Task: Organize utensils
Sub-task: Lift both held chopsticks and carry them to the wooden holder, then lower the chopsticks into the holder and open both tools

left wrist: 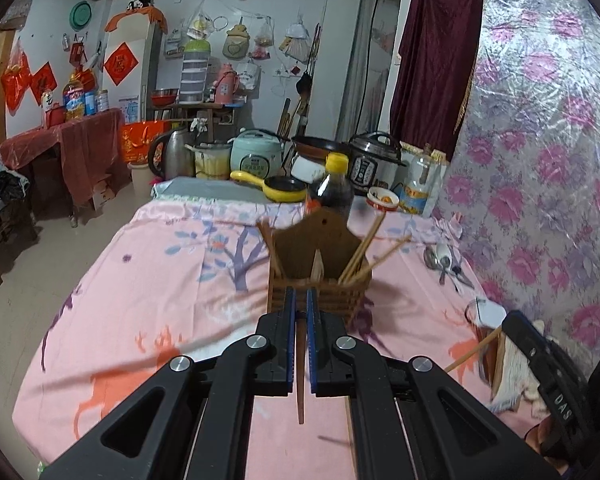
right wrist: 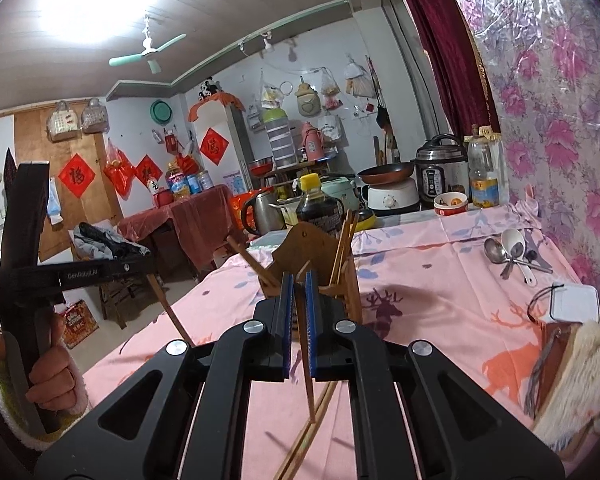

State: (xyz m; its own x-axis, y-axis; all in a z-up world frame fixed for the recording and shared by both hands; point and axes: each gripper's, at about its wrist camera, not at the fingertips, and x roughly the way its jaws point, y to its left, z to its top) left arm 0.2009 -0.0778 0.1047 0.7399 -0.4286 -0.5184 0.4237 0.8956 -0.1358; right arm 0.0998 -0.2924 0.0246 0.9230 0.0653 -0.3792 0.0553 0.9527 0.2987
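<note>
Nearest, the left gripper (left wrist: 300, 300) is pinched on one dark brown chopstick (left wrist: 300, 376) hanging below its blue pads; the right gripper (right wrist: 299, 284) clamps a second brown chopstick (right wrist: 309, 380), above two paler chopsticks (right wrist: 300, 446) lying on the pink cloth (right wrist: 440, 292); just beyond stands the slatted wooden holder (left wrist: 320, 296), two compartments, several sticks leaning out of each; farther right, two spoons (right wrist: 504, 250) lie near the floral wall; bare cloth spreads left of the holder to the table's edge.
</note>
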